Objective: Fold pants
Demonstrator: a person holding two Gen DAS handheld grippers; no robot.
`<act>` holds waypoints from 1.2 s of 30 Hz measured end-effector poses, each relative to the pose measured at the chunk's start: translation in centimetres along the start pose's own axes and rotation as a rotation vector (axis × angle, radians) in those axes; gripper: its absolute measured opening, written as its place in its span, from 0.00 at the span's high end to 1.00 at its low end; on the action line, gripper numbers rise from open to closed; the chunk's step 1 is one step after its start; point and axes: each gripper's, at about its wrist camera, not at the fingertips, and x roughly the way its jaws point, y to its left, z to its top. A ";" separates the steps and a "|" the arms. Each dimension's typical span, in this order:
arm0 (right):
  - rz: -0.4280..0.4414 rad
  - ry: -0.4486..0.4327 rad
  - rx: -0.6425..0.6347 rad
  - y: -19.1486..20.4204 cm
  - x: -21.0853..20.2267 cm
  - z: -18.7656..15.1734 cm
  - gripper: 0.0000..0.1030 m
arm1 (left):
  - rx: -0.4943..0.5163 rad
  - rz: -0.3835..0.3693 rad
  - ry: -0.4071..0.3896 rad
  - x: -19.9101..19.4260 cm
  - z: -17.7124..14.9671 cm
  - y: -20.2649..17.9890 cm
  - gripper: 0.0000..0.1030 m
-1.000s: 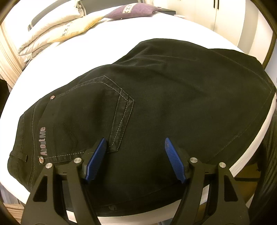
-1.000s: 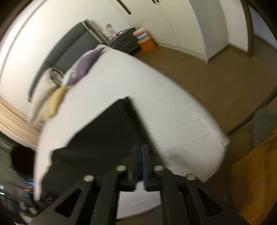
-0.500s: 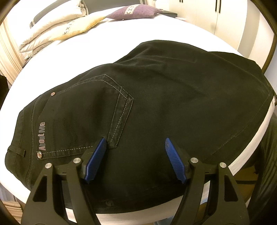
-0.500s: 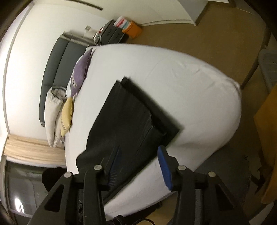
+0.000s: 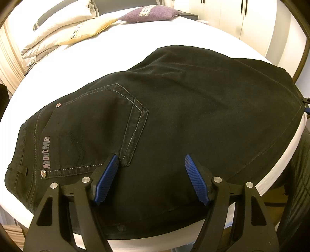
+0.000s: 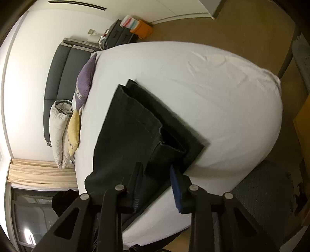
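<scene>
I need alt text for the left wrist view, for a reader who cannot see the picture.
Black pants lie spread across a white bed, back pocket and a "AboutMe" label facing up. The left gripper hovers open over the pants near the bed's front edge, its blue pads apart. Cream, yellow and purple pillows sit at the far end.

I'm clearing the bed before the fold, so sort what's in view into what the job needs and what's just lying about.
Belongs to the job:
- black pants, spread on the white bed
- left gripper, open above the seat
- right gripper, closing around the leg hems

Just lying about:
- purple cushion
- yellow cushion
- white pillows
- orange box on the floor
</scene>
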 end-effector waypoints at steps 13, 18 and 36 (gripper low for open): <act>0.039 -0.012 0.117 -2.1 -1.0 -0.1 0.83 | 0.000 -0.001 -0.001 0.1 0.1 -0.2 0.31; 0.037 -0.010 0.125 -1.9 -0.5 0.1 0.79 | 0.000 0.000 -0.001 0.2 0.1 -0.4 0.31; -0.044 -0.113 -0.018 -0.7 -1.6 1.0 0.95 | 0.055 -0.014 -0.019 0.0 0.0 -2.2 0.29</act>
